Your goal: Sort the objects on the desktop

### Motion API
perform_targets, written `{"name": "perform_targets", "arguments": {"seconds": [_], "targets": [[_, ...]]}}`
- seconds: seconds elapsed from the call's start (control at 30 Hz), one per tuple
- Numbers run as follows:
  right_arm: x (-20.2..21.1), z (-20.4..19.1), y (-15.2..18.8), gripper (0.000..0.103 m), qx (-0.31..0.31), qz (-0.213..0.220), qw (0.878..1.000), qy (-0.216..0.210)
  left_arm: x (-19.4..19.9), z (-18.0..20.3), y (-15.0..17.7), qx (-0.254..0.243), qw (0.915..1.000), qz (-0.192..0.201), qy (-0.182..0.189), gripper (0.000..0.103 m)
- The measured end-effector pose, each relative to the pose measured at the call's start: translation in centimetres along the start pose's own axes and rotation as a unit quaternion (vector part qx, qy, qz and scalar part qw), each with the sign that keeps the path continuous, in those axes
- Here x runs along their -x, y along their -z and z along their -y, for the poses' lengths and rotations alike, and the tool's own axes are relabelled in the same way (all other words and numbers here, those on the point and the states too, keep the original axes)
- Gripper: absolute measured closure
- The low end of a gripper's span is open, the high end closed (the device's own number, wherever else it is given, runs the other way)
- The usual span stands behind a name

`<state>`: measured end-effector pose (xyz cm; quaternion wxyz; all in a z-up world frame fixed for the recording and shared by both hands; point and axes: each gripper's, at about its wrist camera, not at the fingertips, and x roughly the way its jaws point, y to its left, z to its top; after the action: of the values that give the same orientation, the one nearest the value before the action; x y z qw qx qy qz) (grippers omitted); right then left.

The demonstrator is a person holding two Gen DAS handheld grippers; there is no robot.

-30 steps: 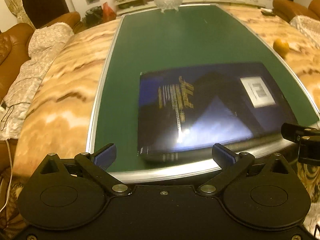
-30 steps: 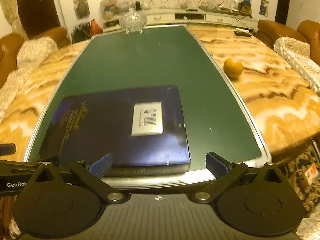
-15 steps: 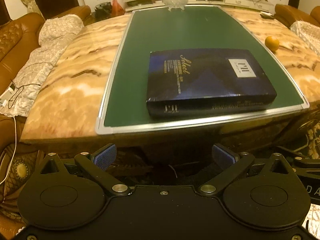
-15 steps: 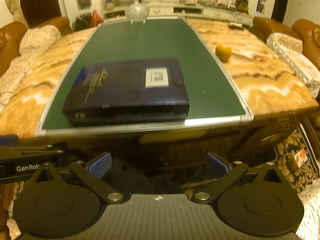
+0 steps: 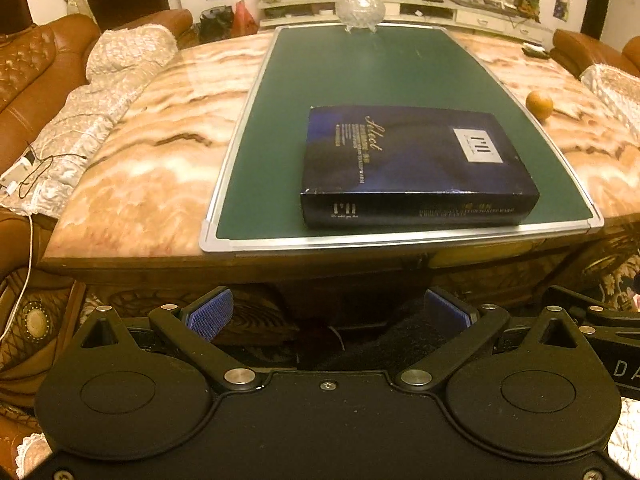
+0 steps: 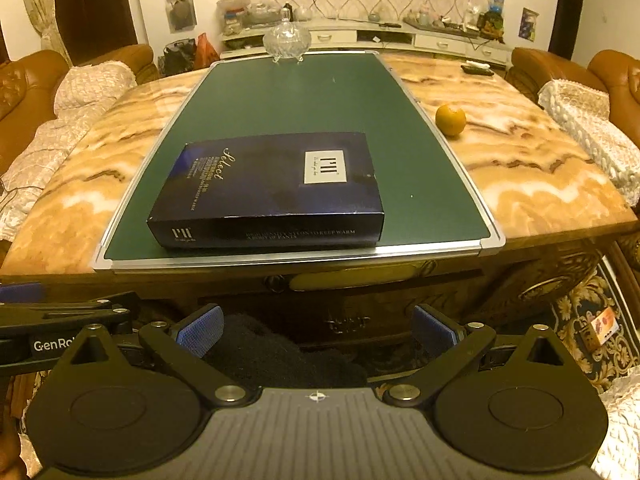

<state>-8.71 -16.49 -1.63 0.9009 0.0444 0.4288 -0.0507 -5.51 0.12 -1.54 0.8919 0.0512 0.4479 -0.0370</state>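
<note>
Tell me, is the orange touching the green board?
Apart. In the right wrist view a strip of marble table shows between the orange and the frame of the green board.

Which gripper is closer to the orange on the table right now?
Right, most likely. The orange lies right of the green board; the right gripper faces that side, the left gripper sits further left. Both hang below the table edge.

Both wrist cameras sit low in front of the near edge of the counter (image 5: 132,168), looking along it toward the far wall, neither close to anything on it. The left view stands a little leftward and the right view rightward. Both share the green board (image 5: 360,68) (image 6: 288,100), the dark blue box (image 5: 412,160) (image 6: 272,184), the orange (image 5: 539,105) (image 6: 450,119) and the glass dish (image 5: 360,10) (image 6: 287,42).
</note>
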Motion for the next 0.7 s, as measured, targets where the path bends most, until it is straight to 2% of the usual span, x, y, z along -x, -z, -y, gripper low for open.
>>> {"name": "perform_targets", "arguments": {"seconds": [0.7], "targets": [[-1.0,-0.6,-0.9,0.000,0.014,-0.005,1.000,-0.008,-1.2,-0.3,-0.4,0.014,0.9997,-0.013,-0.013,0.000]]}}
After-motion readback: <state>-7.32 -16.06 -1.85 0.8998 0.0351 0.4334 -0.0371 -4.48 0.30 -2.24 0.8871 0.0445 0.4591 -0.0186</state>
